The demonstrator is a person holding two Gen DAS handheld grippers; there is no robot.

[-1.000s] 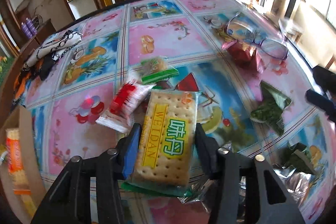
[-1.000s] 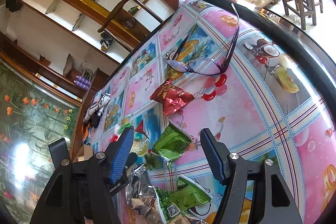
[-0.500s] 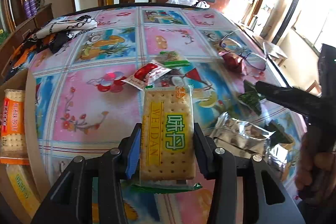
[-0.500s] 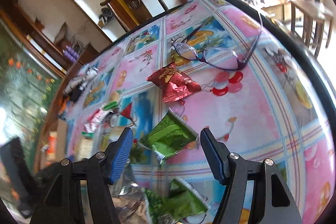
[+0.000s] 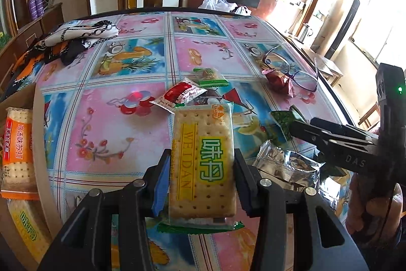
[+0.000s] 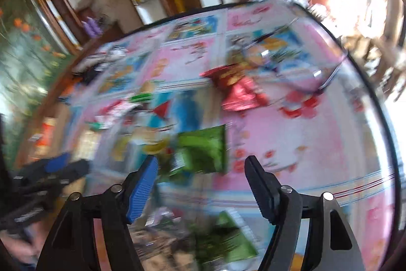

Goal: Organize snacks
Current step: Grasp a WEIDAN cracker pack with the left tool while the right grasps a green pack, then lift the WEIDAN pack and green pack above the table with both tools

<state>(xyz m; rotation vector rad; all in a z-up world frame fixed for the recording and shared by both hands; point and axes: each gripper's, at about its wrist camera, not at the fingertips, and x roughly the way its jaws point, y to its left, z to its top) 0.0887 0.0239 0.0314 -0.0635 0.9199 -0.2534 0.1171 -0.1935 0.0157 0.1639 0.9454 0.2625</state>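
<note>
Between the two fingers of the left gripper, above the patterned tablecloth, a cracker packet printed "WEIDAN" stands lengthwise, pinched at its long edges by both pads; its green sealed end hangs below the fingers. At the left edge of the left wrist view, an open cardboard box holds an orange-labelled cracker packet and, below it, a yellow-green one. Beyond the held packet lie a red-and-white sachet and a small green-edged sachet, touching one another. A crumpled silver wrapper lies just right of the left gripper.

Right gripper: jaws spread and opening, pads pressing on nothing. In the blurred right wrist view a green snack packet appears between and just beyond the fingertips, lying on the cloth; whether either finger touches it cannot be told. A second green packet lies nearer the camera, under the fingers. A red snack packet rests farther off, beside a pair of spectacles. A patterned cloth bundle occupies the far left of the table.
</note>
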